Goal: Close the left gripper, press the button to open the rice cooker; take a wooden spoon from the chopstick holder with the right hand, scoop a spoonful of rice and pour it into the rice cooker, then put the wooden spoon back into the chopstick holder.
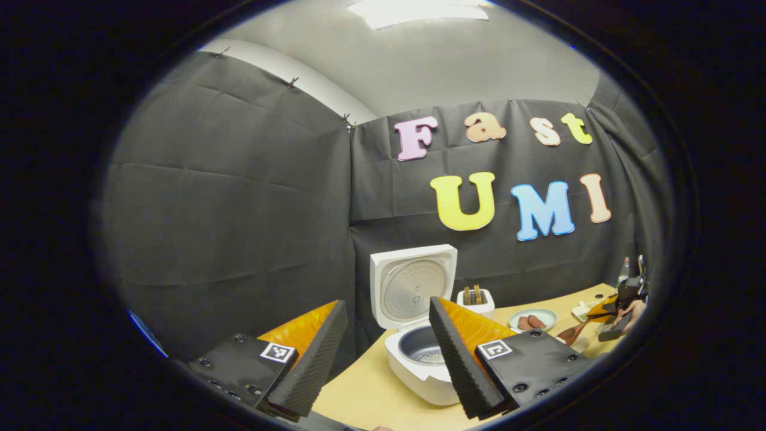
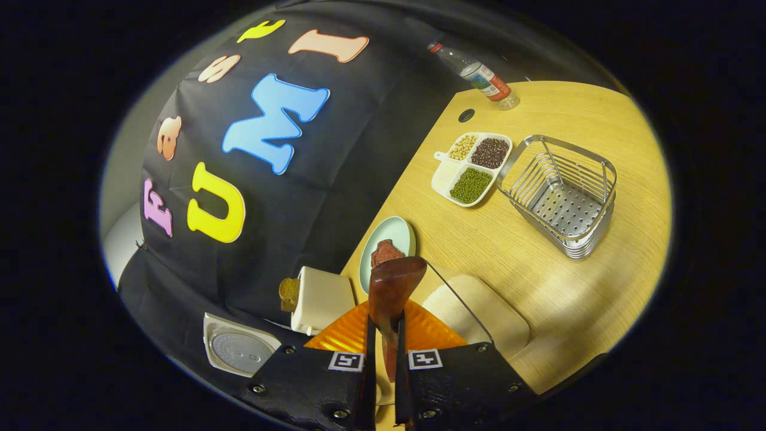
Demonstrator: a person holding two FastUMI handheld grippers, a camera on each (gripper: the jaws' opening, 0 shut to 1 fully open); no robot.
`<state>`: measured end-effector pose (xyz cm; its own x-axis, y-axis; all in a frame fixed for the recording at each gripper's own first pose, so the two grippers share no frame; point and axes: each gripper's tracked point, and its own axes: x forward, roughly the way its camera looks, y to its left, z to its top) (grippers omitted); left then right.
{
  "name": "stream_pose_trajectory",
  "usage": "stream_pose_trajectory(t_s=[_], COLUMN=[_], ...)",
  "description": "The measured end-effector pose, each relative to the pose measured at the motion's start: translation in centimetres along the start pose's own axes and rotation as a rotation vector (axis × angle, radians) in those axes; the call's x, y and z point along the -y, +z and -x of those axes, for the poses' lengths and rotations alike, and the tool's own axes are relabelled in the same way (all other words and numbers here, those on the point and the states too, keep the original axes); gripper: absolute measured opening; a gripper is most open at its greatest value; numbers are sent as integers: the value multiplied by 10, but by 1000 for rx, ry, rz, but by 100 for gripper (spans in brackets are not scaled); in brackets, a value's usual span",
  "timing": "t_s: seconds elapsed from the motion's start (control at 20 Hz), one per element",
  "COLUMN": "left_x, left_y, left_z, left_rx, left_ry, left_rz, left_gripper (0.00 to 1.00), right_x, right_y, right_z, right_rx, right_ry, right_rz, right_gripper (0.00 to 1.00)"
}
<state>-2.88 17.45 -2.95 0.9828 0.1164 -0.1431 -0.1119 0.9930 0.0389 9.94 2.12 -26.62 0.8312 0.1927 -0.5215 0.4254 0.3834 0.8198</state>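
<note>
The white rice cooker [image 1: 419, 374] stands open on the table, its lid [image 1: 413, 287] upright, and the grey inner pot [image 1: 422, 350] shows. My left gripper [image 1: 388, 304] is open and holds nothing; it hovers in front of the cooker. My right gripper [image 2: 385, 326] is shut on the handle of the wooden spoon [image 2: 395, 284]. The spoon's bowl points forward over the near edge of a clear box of rice [image 2: 479, 311]. I cannot tell whether the spoon carries rice. The metal wire holder [image 2: 562, 197] stands beyond, with nothing in it. Far off to the right are the right gripper [image 1: 619, 305] and spoon [image 1: 571, 332].
A toaster [image 2: 320, 299] stands beside the cooker's lid [image 2: 239, 350]. A pale plate with reddish food [image 2: 389, 242], a divided dish of beans [image 2: 473, 167] and a lying plastic bottle [image 2: 479, 75] sit along the table's back edge by the black cloth wall.
</note>
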Motion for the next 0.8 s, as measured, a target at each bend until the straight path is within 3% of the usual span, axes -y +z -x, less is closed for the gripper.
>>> stream_pose_trajectory(t_s=[0.25, 0.4, 0.45, 0.8], left_x=[9, 8, 6, -18], left_y=[5, 6, 7, -2], left_z=[-4, -6, -6, -1], left_rx=[18, 28, 32, 27], left_ry=[-21, -20, -17, 21], left_rz=[2, 13, 17, 44], left_gripper=[95, 92, 95, 96], right_x=[-42, -68, -78, -153], right_y=[13, 13, 13, -15], right_z=[12, 15, 17, 18], right_rx=[9, 1, -3, -55], right_ry=[101, 155, 173, 298], right_rz=[-90, -127, -131, -138], right_gripper=[13, 13, 13, 12])
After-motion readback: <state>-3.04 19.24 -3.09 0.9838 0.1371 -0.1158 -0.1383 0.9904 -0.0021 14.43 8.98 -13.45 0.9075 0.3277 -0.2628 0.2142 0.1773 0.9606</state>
